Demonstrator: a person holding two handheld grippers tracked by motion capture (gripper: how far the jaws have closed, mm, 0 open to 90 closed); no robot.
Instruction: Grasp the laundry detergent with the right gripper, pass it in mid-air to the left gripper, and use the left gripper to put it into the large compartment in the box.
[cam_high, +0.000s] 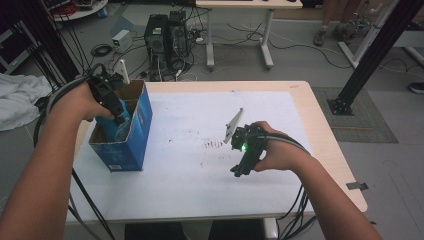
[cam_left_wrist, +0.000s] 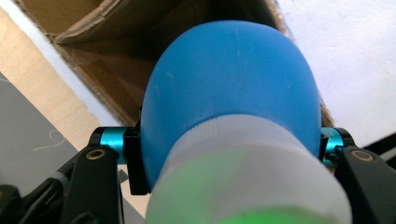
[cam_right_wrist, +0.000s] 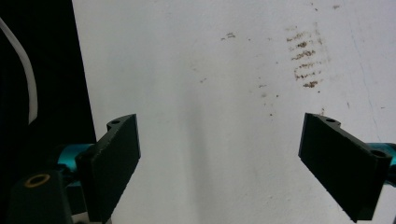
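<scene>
Left gripper: jaws clamped on either side of the blue bottle, at left of the high view.
Bottle: inside the open cardboard box, white cap toward the camera.
Right gripper: jaws wide apart, nothing between, above the white counter.

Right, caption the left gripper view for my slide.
Left gripper clamps a blue bottle with a white cap above the open cardboard box.

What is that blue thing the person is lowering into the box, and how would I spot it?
Look to the left side of the white table, where an open blue cardboard box stands. Above its opening, the left gripper is shut on a rounded blue bottle. Its smooth blue body and whitish cap end set it apart from the box's brown inside.
</scene>
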